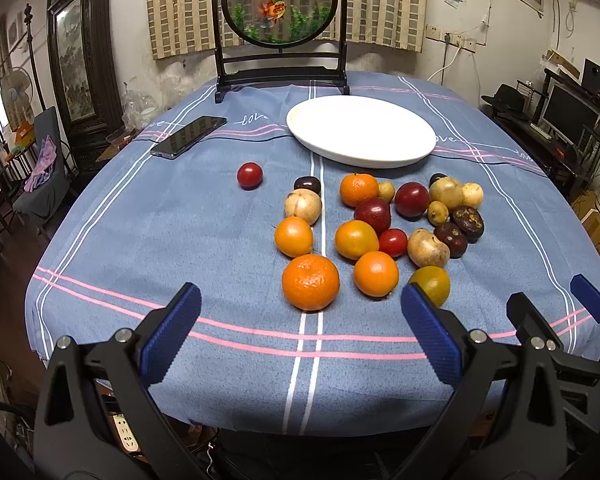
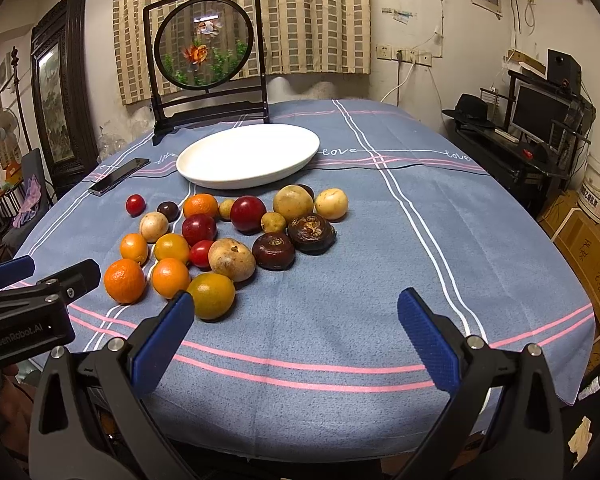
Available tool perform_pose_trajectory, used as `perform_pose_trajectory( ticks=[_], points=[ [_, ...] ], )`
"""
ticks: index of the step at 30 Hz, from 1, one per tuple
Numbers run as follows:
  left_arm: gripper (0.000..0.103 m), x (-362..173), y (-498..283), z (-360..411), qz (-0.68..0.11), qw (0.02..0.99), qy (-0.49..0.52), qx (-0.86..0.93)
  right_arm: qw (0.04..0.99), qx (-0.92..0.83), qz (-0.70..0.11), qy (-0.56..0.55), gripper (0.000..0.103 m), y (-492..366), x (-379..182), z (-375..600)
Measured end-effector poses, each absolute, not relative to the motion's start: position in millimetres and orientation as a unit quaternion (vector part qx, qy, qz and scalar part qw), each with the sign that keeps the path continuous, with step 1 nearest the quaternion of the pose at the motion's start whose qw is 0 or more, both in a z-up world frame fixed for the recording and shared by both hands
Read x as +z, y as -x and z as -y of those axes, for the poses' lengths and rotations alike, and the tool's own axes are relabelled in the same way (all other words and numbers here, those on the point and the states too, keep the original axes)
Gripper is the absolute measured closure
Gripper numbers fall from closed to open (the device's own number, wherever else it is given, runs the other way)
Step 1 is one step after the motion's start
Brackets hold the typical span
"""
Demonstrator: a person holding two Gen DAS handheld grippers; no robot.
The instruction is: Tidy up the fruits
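Several loose fruits lie on the blue cloth in front of an empty white plate: oranges such as the nearest one, dark red plums, a lone cherry tomato, pale brown fruits and dark brown ones. My left gripper is open and empty above the near cloth, just before the nearest orange. My right gripper is open and empty, right of the pile beside a greenish orange.
A black phone lies left of the plate. A framed round goldfish screen stands at the table's back. The right gripper shows at the left view's right edge; the left gripper shows at the right view's left edge.
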State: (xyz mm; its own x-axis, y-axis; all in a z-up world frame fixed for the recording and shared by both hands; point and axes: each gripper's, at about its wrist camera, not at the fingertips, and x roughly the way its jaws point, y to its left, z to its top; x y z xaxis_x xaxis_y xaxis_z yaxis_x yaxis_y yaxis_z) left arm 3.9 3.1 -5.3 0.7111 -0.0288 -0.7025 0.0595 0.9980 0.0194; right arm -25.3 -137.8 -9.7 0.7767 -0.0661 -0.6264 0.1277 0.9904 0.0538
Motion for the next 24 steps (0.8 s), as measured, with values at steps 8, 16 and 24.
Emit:
perform_pose_trajectory(
  ticks=[8, 16, 24],
  points=[
    [0.002, -8.1, -3.7, -3.6, -0.381, 0.924, -0.018, -0.023, 0.941, -0.051, -0.331, -0.047, 0.001, 26.8, -7.4, 140.2],
    [0.002, -9.1, -3.9, -4.1, -0.382, 0.924, -0.018, -0.023, 0.941, -0.05, -0.332, -0.047, 0.001, 24.1, -10.6, 136.3],
    [0.002, -10.4, -3.7, -4.3, -0.383, 0.923, -0.018, -0.023, 0.94, -0.049, -0.333, -0.047, 0.001, 25.1, -11.7, 134.5]
  ],
)
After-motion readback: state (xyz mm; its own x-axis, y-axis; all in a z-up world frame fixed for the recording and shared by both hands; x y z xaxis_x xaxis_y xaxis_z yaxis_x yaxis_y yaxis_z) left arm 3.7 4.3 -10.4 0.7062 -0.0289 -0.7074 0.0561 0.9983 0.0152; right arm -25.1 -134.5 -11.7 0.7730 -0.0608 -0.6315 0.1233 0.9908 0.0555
